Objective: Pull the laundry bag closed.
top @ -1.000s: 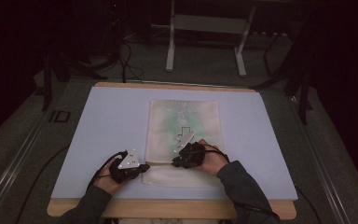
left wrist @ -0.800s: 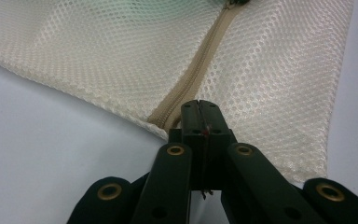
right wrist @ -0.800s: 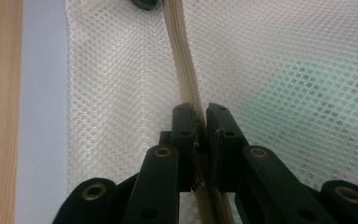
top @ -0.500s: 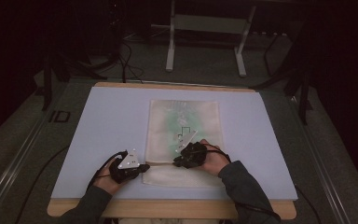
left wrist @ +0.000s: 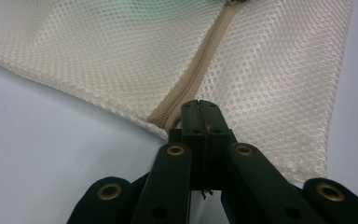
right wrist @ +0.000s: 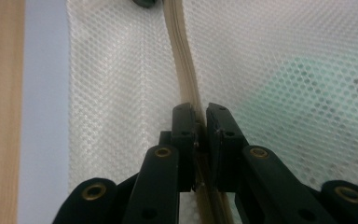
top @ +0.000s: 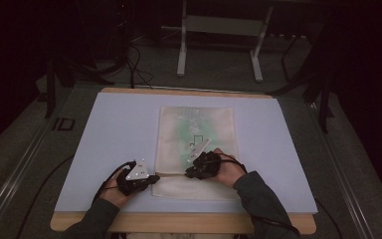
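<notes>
A cream mesh laundry bag [top: 195, 149] is laid flat near the middle of a pale blue mat [top: 109, 129] on a wood-edged table [top: 179, 222], with something green seen faintly through the mesh [right wrist: 307, 88]. A beige zipper [left wrist: 191, 79] is run across the bag close to its near edge. The left gripper [top: 151, 179] is held at the bag's near-left corner; in the left gripper view its jaws are seen pressed together at the zipper's end, right at the bag's edge [left wrist: 198, 108], so the corner of the bag is pinched, though the fabric between the pads is barely seen. The right gripper [top: 189, 174] is placed farther along the same zipper line, over the bag's near half; in the right gripper view its jaws are closed on the beige zipper tape [right wrist: 201, 119], which runs up between them and on toward a dark object at the top edge [right wrist: 144, 3], too cropped to identify. The two grippers are near each other, apart, both low on the bag. No brand, label or legible writing is seen on the bag or mat; a small dark square outline [top: 197, 139] is seen on the bag's middle, unreadable. A metal stand [top: 219, 30] is seen on the floor beyond the table.
</notes>
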Demonstrator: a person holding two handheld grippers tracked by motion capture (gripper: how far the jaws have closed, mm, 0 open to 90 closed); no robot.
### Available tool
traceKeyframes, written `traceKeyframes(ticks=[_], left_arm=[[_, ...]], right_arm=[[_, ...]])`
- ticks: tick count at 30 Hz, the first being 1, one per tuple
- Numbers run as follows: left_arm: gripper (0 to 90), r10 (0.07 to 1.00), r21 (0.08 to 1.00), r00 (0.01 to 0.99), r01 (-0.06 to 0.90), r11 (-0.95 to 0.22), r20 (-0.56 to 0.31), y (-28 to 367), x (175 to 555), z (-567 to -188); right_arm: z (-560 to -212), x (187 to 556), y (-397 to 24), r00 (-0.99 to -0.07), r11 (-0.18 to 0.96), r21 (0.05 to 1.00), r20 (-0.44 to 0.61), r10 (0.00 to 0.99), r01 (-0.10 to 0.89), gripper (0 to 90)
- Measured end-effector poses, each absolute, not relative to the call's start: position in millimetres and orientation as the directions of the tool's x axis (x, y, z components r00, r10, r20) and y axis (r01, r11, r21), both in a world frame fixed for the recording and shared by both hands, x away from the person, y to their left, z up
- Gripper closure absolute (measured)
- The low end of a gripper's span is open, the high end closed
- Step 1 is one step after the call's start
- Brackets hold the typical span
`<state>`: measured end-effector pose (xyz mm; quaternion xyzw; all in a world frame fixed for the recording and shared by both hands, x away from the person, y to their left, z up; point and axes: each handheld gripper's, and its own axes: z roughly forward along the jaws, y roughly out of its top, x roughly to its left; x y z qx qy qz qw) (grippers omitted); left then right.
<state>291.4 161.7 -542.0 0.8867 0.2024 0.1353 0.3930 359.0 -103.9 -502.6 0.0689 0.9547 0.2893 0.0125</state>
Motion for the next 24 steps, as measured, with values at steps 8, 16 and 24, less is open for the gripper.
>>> traceKeyframes(ticks=[8, 16, 24], left_arm=[[89.7, 0.465, 0.751, 0.882, 0.253, -0.609, 0.080, 162, 292, -542], [89.7, 0.465, 0.752, 0.882, 0.254, -0.608, 0.078, 162, 292, -542], [89.7, 0.465, 0.753, 0.882, 0.257, -0.606, 0.073, 162, 292, -542]], right_arm=[[-501, 360, -110, -0.989, 0.819, 0.558, 0.020, 0.147, 0.133, 82.3], [-501, 360, -115, -0.987, 0.820, 0.554, 0.027, 0.156, 0.144, 82.3], [-500, 361, -121, -0.986, 0.820, 0.553, 0.024, 0.163, 0.149, 82.3]])
